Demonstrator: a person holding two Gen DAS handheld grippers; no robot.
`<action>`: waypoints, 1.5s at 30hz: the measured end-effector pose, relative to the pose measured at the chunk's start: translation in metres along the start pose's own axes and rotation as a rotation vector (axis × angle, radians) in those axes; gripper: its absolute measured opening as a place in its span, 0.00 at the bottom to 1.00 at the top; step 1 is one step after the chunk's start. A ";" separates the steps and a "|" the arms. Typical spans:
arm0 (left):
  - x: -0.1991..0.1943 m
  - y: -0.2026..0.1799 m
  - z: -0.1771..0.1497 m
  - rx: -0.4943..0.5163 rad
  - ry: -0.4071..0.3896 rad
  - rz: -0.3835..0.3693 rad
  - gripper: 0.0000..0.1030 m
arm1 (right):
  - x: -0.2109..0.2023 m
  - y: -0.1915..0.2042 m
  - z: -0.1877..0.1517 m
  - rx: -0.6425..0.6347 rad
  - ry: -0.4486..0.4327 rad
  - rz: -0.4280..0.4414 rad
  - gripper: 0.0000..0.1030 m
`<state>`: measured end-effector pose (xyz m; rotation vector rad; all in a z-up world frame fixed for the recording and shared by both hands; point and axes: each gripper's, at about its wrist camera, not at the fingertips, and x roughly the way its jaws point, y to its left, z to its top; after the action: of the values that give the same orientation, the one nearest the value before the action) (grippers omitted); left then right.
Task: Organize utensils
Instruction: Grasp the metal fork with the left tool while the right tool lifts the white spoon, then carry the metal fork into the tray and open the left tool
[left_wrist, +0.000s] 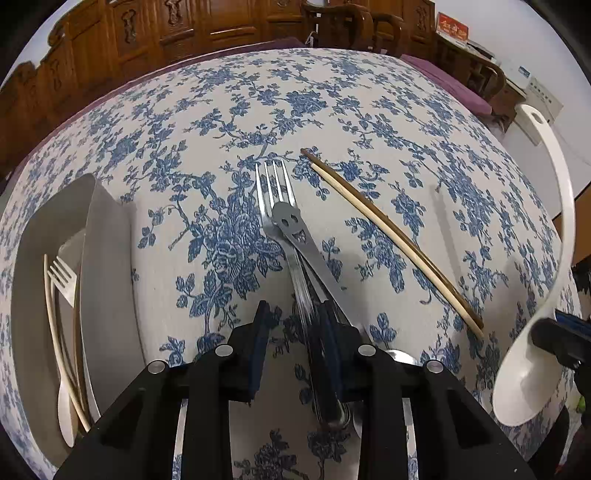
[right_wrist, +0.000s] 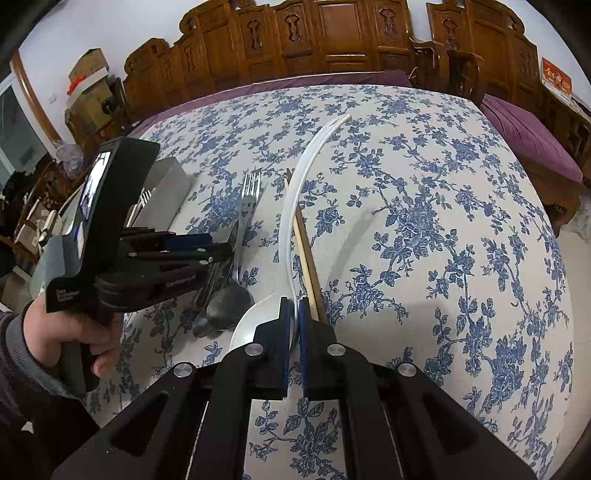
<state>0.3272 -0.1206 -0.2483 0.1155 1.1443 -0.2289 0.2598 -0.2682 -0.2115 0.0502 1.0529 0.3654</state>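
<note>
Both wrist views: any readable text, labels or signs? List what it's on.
Nothing reads clearly.
Red sign on the far shelf: yellow characters, too blurred.
White wall box: a printed line, too small.
Left gripper body: pale lettering, two spots, blurred.
Its phone screen: glare only.
Fork handle: a cut-out smiley, no words.

White tablecloth (left_wrist: 332, 103) printed with blue flowers; silver fork (left_wrist: 271, 184); pale and brown chopsticks (left_wrist: 388, 229); white ladle (right_wrist: 295, 192) (glossy); grey tray (left_wrist: 107, 258); purple cushion (right_wrist: 528, 140); carved brown wood panels (right_wrist: 332, 33).
</note>
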 end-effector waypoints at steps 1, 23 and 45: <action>0.001 0.000 0.001 0.002 -0.003 0.005 0.25 | 0.000 0.000 0.000 0.000 -0.001 0.000 0.06; -0.010 0.030 0.008 -0.044 -0.043 0.056 0.06 | -0.001 0.014 -0.002 -0.011 0.012 -0.002 0.06; -0.112 0.068 -0.009 -0.030 -0.191 0.033 0.07 | -0.011 0.072 0.022 -0.058 -0.030 0.014 0.06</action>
<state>0.2908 -0.0389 -0.1517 0.0844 0.9550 -0.1892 0.2540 -0.2011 -0.1763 0.0117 1.0119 0.4066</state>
